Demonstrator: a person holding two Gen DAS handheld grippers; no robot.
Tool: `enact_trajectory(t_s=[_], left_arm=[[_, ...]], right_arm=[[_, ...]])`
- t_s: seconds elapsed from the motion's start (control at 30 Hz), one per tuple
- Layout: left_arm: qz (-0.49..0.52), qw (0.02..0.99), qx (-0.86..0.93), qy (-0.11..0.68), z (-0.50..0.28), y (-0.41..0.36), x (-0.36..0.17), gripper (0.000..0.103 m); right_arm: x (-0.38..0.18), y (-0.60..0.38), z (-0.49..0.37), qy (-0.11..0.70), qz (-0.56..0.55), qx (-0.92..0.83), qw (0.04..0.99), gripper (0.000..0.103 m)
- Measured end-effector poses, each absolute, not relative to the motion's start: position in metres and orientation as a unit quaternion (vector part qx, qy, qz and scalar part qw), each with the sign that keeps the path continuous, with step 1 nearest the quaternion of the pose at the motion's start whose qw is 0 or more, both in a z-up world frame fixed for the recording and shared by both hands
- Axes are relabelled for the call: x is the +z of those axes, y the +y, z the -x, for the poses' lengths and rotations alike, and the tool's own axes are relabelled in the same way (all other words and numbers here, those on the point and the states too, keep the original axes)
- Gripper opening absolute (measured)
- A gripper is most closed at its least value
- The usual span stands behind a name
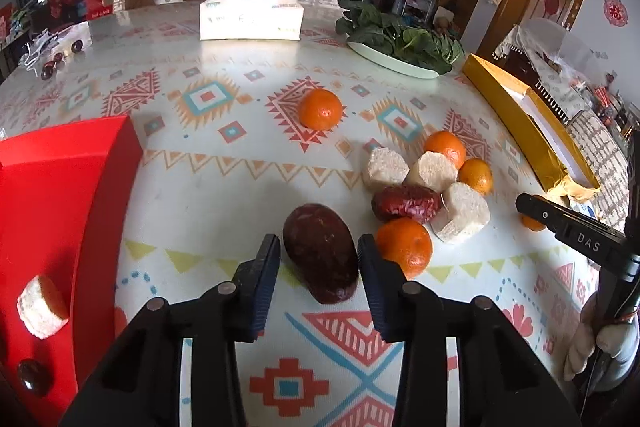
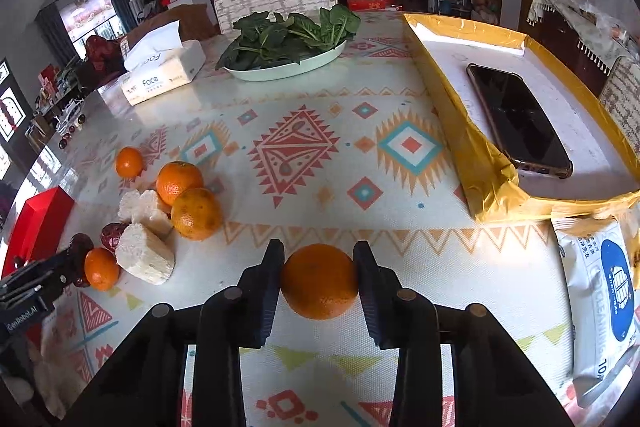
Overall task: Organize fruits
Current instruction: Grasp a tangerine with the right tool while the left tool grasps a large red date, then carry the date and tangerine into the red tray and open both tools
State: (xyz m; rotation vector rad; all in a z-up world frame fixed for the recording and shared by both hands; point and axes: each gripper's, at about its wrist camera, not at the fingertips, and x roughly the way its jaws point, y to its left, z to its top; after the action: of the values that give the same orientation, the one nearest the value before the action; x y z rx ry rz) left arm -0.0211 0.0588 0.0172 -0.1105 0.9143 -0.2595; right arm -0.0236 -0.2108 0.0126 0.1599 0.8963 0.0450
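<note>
In the left wrist view my left gripper [image 1: 318, 259] is open around a dark red date [image 1: 320, 253] lying on the patterned table; the pads stand close beside it. A wrinkled red date [image 1: 406, 203], three pale sugarcane chunks [image 1: 460, 213] and several tangerines [image 1: 404, 247] lie just right of it. A red box [image 1: 60, 207] at the left holds one cane chunk [image 1: 42, 307] and a dark date [image 1: 34, 377]. In the right wrist view my right gripper [image 2: 318, 281] is shut on a tangerine [image 2: 319, 281] above the table. The fruit pile [image 2: 160, 223] lies at its left.
A gold-rimmed tray [image 2: 480, 163] holding a phone [image 2: 516, 119] stands at the right. A plate of greens [image 2: 288, 39] and a tissue box [image 2: 160, 71] stand at the back. A wipes pack [image 2: 600, 299] lies at the right edge. One lone tangerine [image 1: 320, 109] sits mid-table.
</note>
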Motion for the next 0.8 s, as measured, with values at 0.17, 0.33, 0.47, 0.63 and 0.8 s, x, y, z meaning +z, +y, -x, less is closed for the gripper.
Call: enact_trajectory(t_s=[0.17,0.33,0.47,0.63,0.8], left_arm=[[0.064,0.886,-0.121,0.443,0.017,0.061,0.017,0.04],[0.042,0.89,-0.124,0.437,0.019,0.053,0.017,0.034],[0.057,0.898,-0.128,0.418,0.032,0.062,0.028,0.033],[0.078,0.908,-0.127,0.39,0.053,0.083,0.052,0.033],[0.104,0.918,-0.11,0.368,0.078,0.119,0.068,0.033]], right_arm=[[0.012,-0.211,0.024,0.431,-0.078,0.02,0.899,0.039],[0.014,-0.211,0.026,0.429,-0.079,0.022,0.9,0.039],[0.019,-0.211,0.039,0.423,-0.1,0.042,0.9,0.039],[0.031,-0.205,0.053,0.413,-0.122,0.067,0.9,0.039],[0.046,-0.187,0.065,0.403,-0.137,0.102,0.899,0.039]])
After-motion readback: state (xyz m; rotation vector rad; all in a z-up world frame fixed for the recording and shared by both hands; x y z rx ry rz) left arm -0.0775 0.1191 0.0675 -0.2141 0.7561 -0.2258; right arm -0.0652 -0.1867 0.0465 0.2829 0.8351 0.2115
